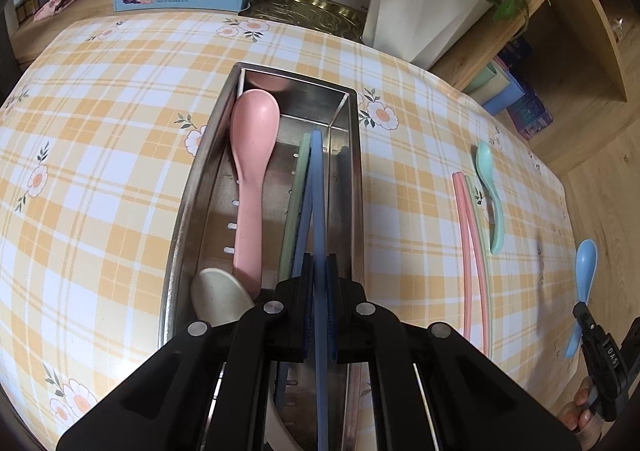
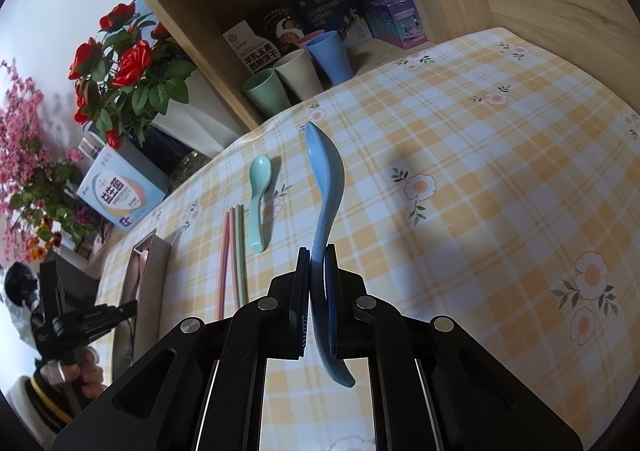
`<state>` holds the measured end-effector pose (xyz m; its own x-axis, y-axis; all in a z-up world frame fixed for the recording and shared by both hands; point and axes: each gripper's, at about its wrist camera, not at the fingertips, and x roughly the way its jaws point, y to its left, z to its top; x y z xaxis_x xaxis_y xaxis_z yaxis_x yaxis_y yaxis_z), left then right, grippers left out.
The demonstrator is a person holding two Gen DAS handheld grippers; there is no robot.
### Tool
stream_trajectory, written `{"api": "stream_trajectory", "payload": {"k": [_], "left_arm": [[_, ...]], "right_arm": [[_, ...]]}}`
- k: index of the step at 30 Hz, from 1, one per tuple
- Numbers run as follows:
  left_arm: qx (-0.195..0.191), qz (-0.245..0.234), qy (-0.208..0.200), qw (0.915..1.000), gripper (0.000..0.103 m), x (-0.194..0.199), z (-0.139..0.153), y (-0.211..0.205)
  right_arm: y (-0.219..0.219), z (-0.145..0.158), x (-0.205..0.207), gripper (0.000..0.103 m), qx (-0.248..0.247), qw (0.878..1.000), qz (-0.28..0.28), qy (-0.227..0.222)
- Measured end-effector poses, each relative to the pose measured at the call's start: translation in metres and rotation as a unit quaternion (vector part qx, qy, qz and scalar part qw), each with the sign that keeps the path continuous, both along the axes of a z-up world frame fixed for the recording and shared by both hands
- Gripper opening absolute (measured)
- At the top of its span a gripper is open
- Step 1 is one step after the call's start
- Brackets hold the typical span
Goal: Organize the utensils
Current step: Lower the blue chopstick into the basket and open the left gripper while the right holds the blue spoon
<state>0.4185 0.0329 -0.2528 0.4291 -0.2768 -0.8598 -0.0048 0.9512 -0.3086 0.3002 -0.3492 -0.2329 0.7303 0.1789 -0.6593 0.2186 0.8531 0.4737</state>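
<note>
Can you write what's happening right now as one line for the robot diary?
left gripper: shut on blue chopstick, over metal tray | right gripper: shut on blue spoon, held above tablecloth | mint spoon: on cloth

Left gripper clamps a blue chopstick over the steel tray.

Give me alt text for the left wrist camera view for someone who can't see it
The left gripper is shut on a blue chopstick angled down into a metal utensil tray holding a pink spoon and other chopsticks. On the checked tablecloth to the right lie two chopsticks and a mint spoon.
</note>
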Motion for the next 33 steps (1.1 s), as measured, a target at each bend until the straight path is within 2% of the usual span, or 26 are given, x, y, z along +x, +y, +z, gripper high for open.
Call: {"api": "stream_trajectory", "payload": {"k": [4,12,23,27,31,33], "left_arm": [[0.010,-0.003,-0.003,0.9999,0.006,0.002,-0.001,0.000],[0.001,-0.022,-0.004,0.9997,0.008,0.002,0.000,-0.002],[0.034,-0.033,-0.056,0.9973,0.012,-0.021,0.041,0.008],[0.046,-0.039,-0.075,0.9953,0.023,-0.035,0.055,0.012],[0.062,-0.042,-0.097,0.9925,0.029,-0.052,0.065,0.014],[0.070,-0.046,-0.107,0.9907,0.040,-0.060,0.069,0.014]], "right_arm": [[-0.002,0.000,-0.001,0.007,0.002,1.000,-0.002,0.001],[0.000,0.004,-0.001,0.007,0.004,1.000,0.002,-0.006],[0.003,0.008,-0.005,0.007,0.006,1.000,0.007,-0.007],[0.009,0.009,-0.007,0.007,0.008,1.000,0.013,-0.005],[0.019,0.013,-0.010,0.007,0.003,1.000,0.023,-0.006],[0.023,0.015,-0.010,0.007,0.000,1.000,0.027,-0.006]]}}
